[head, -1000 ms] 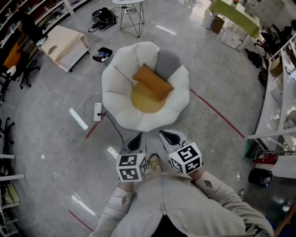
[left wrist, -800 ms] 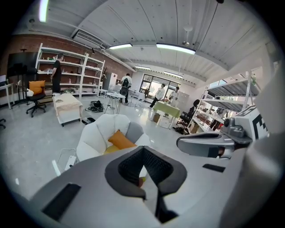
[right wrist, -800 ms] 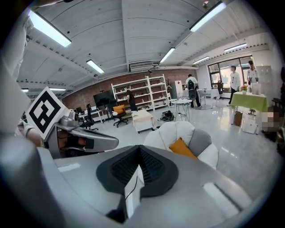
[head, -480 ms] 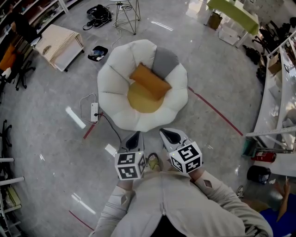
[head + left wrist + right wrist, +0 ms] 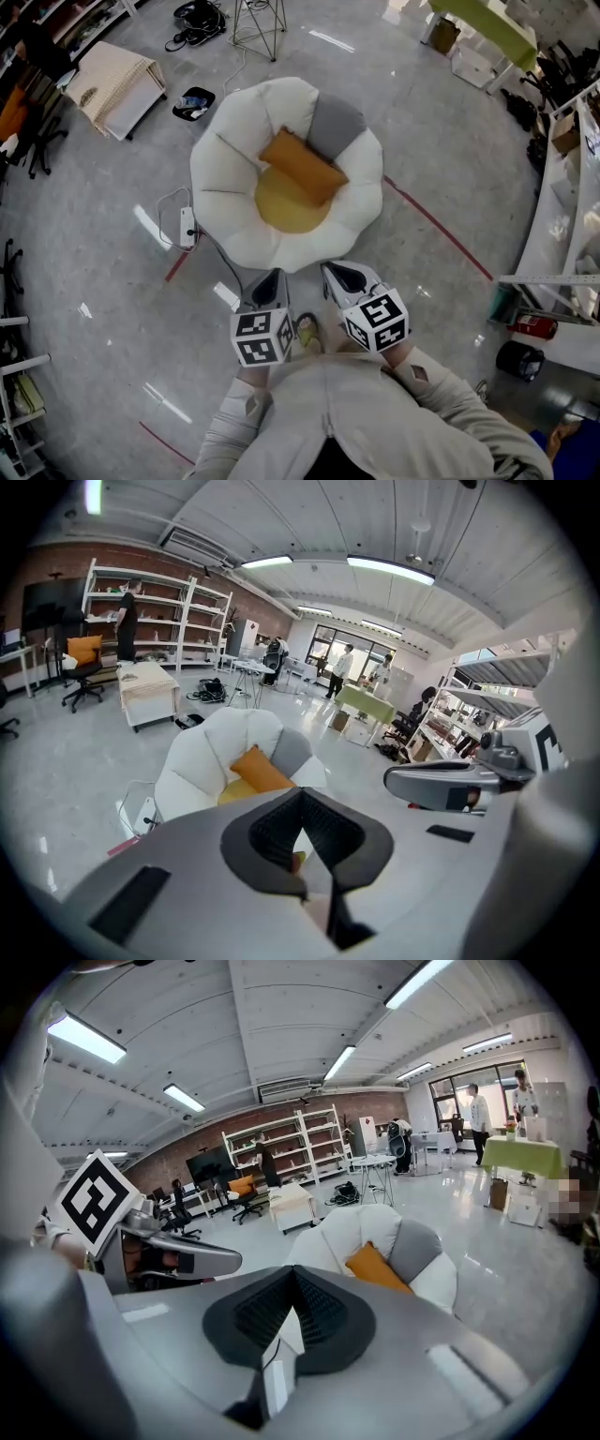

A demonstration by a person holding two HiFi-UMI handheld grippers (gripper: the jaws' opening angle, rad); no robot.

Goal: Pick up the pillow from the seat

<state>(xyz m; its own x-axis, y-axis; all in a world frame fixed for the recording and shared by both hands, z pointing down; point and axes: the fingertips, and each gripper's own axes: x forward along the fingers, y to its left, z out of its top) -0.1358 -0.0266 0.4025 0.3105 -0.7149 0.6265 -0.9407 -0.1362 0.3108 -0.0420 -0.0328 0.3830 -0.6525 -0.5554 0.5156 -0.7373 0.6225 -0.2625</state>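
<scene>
An orange pillow (image 5: 302, 167) leans in the white flower-shaped seat (image 5: 225, 169), over its yellow cushion (image 5: 286, 208). The pillow (image 5: 260, 769) also shows in the left gripper view, and the pillow (image 5: 376, 1267) in the right gripper view. My left gripper (image 5: 272, 279) is shut and empty, just short of the seat's near rim. My right gripper (image 5: 345, 277) beside it is shut and empty too. Both point toward the seat and touch nothing.
A power strip (image 5: 186, 228) with a cable lies on the floor left of the seat. A wire stool (image 5: 257, 26) and a cream box (image 5: 114, 84) stand beyond. A red floor line (image 5: 441, 234) runs to the right. Shelving (image 5: 562, 197) lines the right side.
Both grippers have moved forward toward the seat, which now sits nearer in the head view. The jaws have stayed shut.
</scene>
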